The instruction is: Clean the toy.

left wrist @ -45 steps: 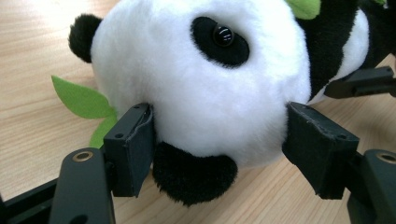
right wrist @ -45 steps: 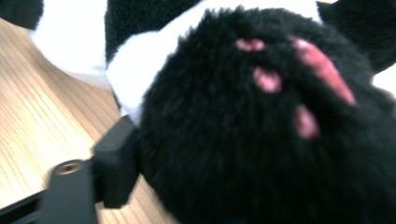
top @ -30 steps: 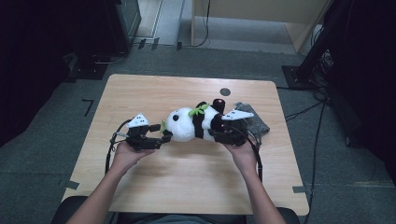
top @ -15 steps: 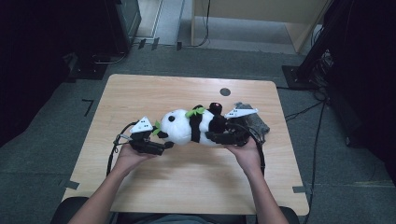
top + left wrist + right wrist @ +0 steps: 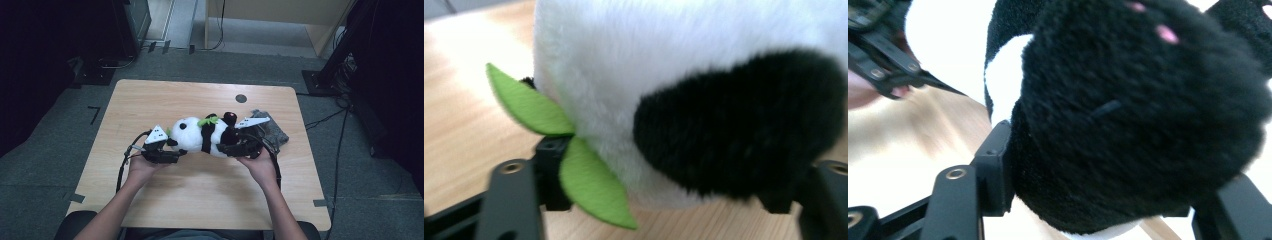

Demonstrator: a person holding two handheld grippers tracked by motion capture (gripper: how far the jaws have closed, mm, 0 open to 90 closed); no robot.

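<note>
Lying on its side near the middle of the wooden table: a plush panda with green felt leaves at its neck, head toward the left. Clamped on the panda's head by the left gripper, jaws just closing, white fur and a black ear patch pressed between them. Gripped around a black paw with pink pads by the right gripper, jaws just widening yet touching the fur on both sides. Behind the right gripper, a crumpled grey cloth. No readable writing or labels anywhere.
</note>
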